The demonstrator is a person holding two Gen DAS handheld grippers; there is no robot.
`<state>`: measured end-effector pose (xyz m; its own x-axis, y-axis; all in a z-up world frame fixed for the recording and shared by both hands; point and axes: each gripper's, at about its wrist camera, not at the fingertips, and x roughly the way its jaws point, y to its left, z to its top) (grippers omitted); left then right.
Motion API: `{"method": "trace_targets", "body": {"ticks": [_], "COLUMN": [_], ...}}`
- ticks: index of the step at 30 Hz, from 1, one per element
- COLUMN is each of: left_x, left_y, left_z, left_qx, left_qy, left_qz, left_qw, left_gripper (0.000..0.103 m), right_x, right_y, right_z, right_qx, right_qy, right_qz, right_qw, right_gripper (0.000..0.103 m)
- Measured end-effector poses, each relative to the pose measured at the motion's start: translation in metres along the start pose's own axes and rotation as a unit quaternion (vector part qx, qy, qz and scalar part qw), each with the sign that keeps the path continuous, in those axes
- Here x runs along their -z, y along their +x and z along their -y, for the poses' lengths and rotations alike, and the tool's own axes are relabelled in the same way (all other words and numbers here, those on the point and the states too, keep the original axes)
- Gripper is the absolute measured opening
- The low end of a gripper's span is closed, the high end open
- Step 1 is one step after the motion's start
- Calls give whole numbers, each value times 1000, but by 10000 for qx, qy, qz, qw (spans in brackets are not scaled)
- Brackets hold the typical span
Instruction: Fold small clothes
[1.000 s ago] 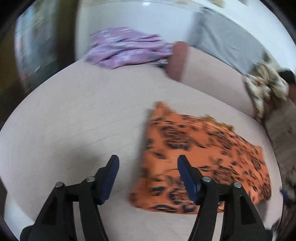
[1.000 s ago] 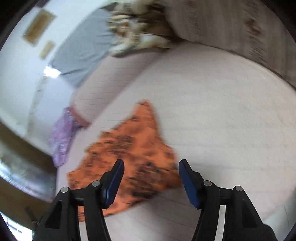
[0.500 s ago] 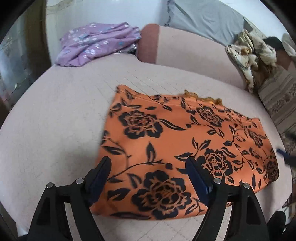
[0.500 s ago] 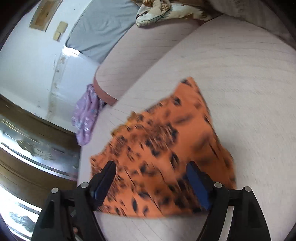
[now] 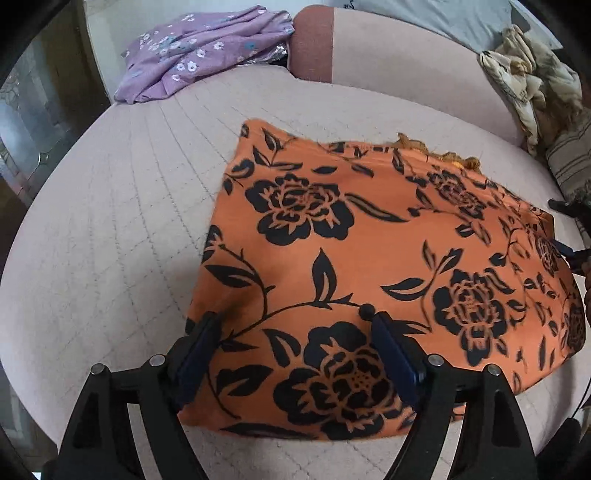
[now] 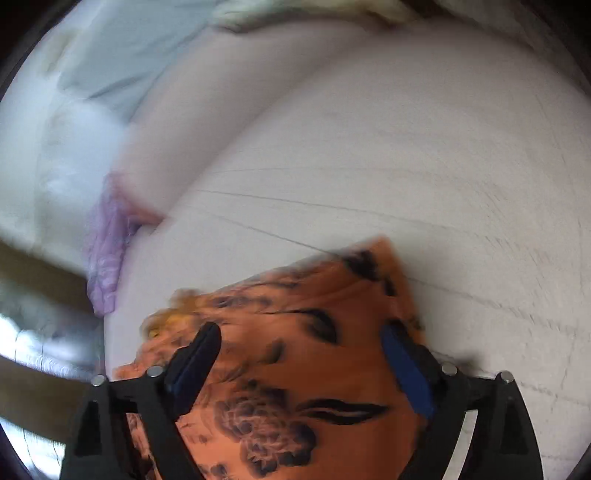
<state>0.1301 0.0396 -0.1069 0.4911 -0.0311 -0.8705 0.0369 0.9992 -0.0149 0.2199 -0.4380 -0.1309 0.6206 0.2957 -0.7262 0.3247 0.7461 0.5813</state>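
Observation:
An orange cloth with black flowers (image 5: 369, 251) lies flat on the pale quilted bed (image 5: 110, 229). My left gripper (image 5: 295, 332) is open and hangs low over the cloth's near left corner, fingers astride it. In the blurred right wrist view the same cloth (image 6: 295, 369) fills the lower middle. My right gripper (image 6: 299, 339) is open and close over the cloth near its far right corner. The right gripper's tips also show at the right edge of the left wrist view (image 5: 569, 232).
A purple flowered garment (image 5: 199, 48) lies at the bed's far left, also in the right wrist view (image 6: 107, 251). A pink bolster (image 5: 388, 62), a grey pillow (image 5: 436, 18) and a crumpled patterned blanket (image 5: 535, 77) line the back.
Both grippers have come down and forward onto the orange cloth. The right wrist view has swung fast, so it is blurred. The cloth has stayed flat.

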Motion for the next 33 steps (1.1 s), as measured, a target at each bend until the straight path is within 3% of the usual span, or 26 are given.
{"method": "trace_targets", "body": {"ticks": [2, 6, 10, 14, 20, 25, 30, 33], "left_x": [-1, -3, 2, 7, 12, 14, 16, 18], "left_y": [-5, -12, -26, -45, -69, -83, -91, -96], "left_z": [-2, -8, -11, -11, -22, -24, -30, -29], "left_qx": [-128, -379, -390, -422, -414, -422, -459, -484], "left_qy": [18, -73, -130, -75, -248, -224, -352, -323], "left_qz": [98, 107, 188, 345, 518, 595, 677, 701], "left_qw": [9999, 9992, 9990, 9985, 9975, 9971, 9960, 9958], "left_gripper": [84, 84, 84, 84, 84, 84, 84, 84], "right_x": [9, 51, 100, 115, 125, 133, 145, 153], "right_y": [-23, -56, -66, -44, -81, -55, -88, -76], "right_z": [-16, -55, -66, -36, -58, -25, -42, -30], "right_qx": [-140, -110, 266, 668, 447, 875, 667, 717], "right_qy": [-257, -1074, -1722, -1467, -1710, -1305, -1545, -1553], "right_qz": [285, 354, 344, -162, 252, -188, 242, 39], "right_qw": [9992, 9935, 9841, 9868, 9839, 9874, 9854, 9852], "right_gripper": [87, 88, 89, 89, 91, 93, 94, 94]}}
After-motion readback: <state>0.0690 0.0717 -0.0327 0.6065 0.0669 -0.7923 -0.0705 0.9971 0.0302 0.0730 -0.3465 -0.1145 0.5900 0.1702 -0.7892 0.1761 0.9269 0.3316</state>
